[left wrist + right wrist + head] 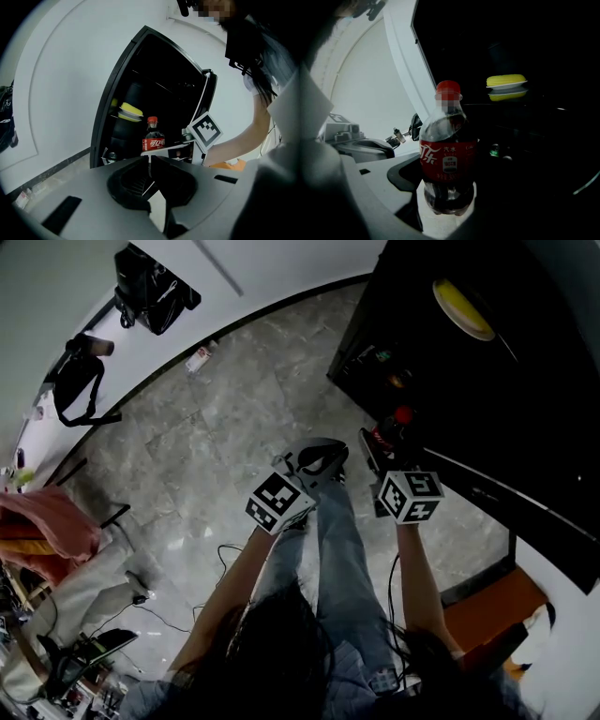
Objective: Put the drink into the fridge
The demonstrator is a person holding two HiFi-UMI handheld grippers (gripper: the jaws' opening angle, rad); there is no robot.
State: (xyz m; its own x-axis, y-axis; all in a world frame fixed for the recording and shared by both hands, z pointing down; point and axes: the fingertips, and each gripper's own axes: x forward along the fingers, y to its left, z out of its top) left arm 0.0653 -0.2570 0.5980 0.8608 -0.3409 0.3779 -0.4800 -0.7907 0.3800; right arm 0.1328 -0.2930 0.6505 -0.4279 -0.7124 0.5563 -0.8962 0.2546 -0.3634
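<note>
Cola bottle held at the mouth of the open fridge

A grey marble floor [216, 427] lies under the black fridge [469, 399], which stands open with a dark interior. The right tool [447, 206] clamps the lower body of the cola bottle [447, 154], which stands upright with its red cap on top, just in front of the fridge's opening. The left tool [150, 161] hangs beside it, a little apart — its jaw tips are pressed together with nothing between them. Deeper inside the fridge, a small yellow dish [506, 84] sits on a shelf.
</note>
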